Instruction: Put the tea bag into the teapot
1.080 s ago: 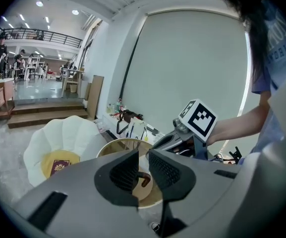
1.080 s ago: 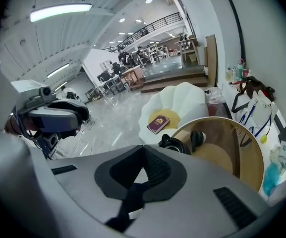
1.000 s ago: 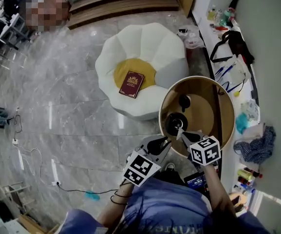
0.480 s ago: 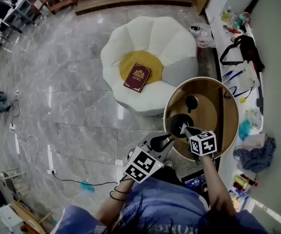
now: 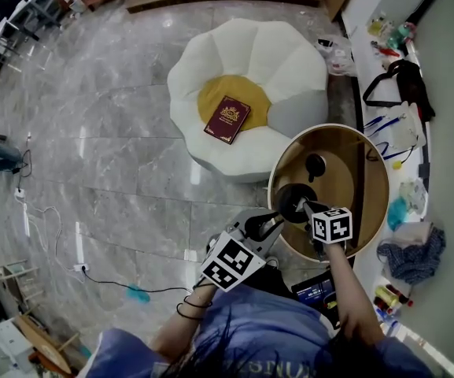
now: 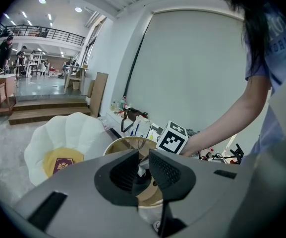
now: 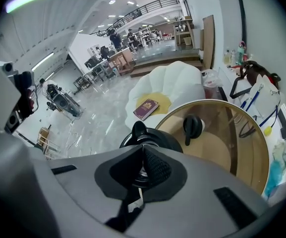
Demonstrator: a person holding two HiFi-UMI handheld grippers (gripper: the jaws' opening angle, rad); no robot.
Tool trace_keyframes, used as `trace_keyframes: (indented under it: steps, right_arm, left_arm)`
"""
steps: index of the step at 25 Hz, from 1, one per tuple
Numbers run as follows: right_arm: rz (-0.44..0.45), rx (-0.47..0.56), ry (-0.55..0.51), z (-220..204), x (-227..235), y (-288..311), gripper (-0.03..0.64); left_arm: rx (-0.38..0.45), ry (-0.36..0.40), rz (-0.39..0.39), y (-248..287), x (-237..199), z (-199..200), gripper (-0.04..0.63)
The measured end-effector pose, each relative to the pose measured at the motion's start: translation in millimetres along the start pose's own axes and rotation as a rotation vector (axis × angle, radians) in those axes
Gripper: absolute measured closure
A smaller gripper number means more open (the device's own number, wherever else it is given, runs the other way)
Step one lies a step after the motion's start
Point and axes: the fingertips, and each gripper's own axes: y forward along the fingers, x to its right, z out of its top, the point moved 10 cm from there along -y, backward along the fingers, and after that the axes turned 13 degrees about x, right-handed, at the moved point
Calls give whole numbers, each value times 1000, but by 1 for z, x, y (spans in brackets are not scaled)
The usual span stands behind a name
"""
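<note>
right tool (image 7: 143, 155): jaws together, pinching something thin and white. a pale thread and slip hang below the jaws, probably the string and tag of the tea bag (image 7: 139, 193); the bag itself is mostly hidden by the jaws, so i can't be sure. the tool sits directly over the open mouth of the black teapot (image 7: 170, 139).

left tool (image 6: 143, 157): jaws a narrow gap apart with nothing between them. it hangs just off the edge of the surface (image 7: 232, 148), pointing at the pot but not touching it.

the teapot lid (image 7: 192, 125) lies off the pot, further along the round wooden top (so the opening is free).

beyond that is a white flower-shaped seat (image 5: 234, 53) with a red book (image 5: 228, 119) on its yellow centre.

step in hand, as i judge it: the lowering. the bag is carried and lined up over the mouth but not yet released. next move calls for a short straight drop into the opening, then parting the jaws so the string doesn't snag on the rim.
</note>
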Motion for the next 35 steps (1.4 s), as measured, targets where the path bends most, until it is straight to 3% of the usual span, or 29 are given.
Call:
trace_keyframes:
  steps: [5, 7, 8, 12, 19, 27, 35]
  right_arm:
    - [10, -35, 5, 1, 4, 7, 587]
    - [33, -53, 14, 0, 4, 9, 454]
    - [43, -58, 15, 0, 3, 9, 449]
    - [48, -23, 5, 4, 1, 0, 451]
    - [67, 154, 43, 25, -10, -43, 499]
    - [97, 336, -35, 53, -29, -109, 571]
    - [120, 523, -119, 76, -56, -185, 584]
  left_arm:
    - [-16, -9, 3, -3, -1, -6, 536]
    - [-22, -12, 6, -4, -1, -8, 536]
    - [-24, -15, 7, -5, -1, -9, 537]
    - [-29, -19, 10, -5, 0, -10, 536]
    - [-32, -4, 7, -6, 7, -9, 537]
    - [-28, 18, -7, -4, 25, 1, 537]
    - [23, 58, 1, -22, 50, 23, 537]
